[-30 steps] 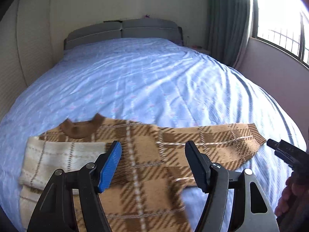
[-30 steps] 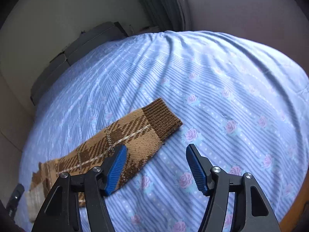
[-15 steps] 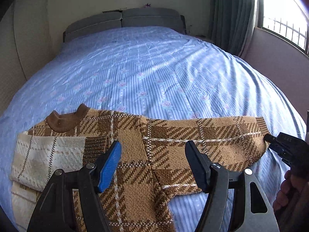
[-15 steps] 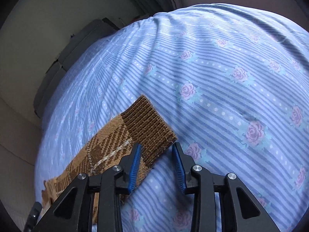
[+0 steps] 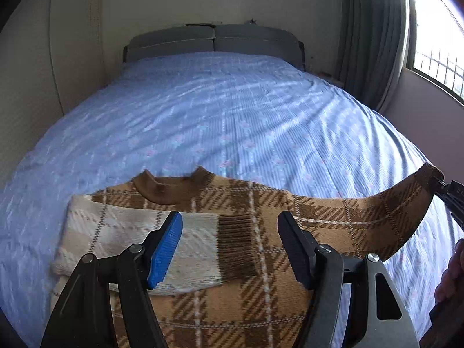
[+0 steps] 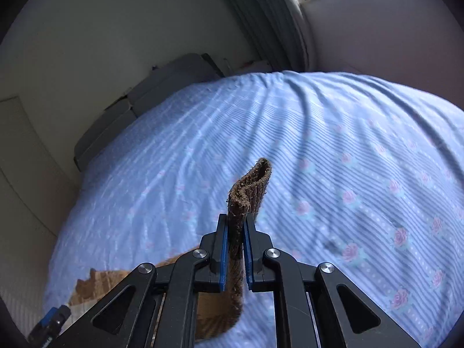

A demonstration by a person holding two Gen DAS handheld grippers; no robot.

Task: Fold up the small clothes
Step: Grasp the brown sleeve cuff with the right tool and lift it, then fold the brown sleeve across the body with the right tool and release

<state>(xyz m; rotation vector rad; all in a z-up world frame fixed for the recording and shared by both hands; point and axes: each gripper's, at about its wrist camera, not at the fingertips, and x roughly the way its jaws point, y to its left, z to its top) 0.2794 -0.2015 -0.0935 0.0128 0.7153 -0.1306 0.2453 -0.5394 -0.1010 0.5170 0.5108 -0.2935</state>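
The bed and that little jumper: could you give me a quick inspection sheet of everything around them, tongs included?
Surface: bed with a blue striped, rose-printed cover, lightly creased.
Job's things: brown plaid sweater lying flat near the bed's near edge; its left sleeve is folded across the chest; the right sleeve cuff is lifted off the cover.
Clutter: nothing seen.
Tongs: left tongs open, above the sweater, holding nothing; right tongs have just closed and now pinch the right sleeve cuff.
Cables: nothing seen.
Surroundings: grey headboard, curtain, barred window, plain walls; part of a hand at the right edge.
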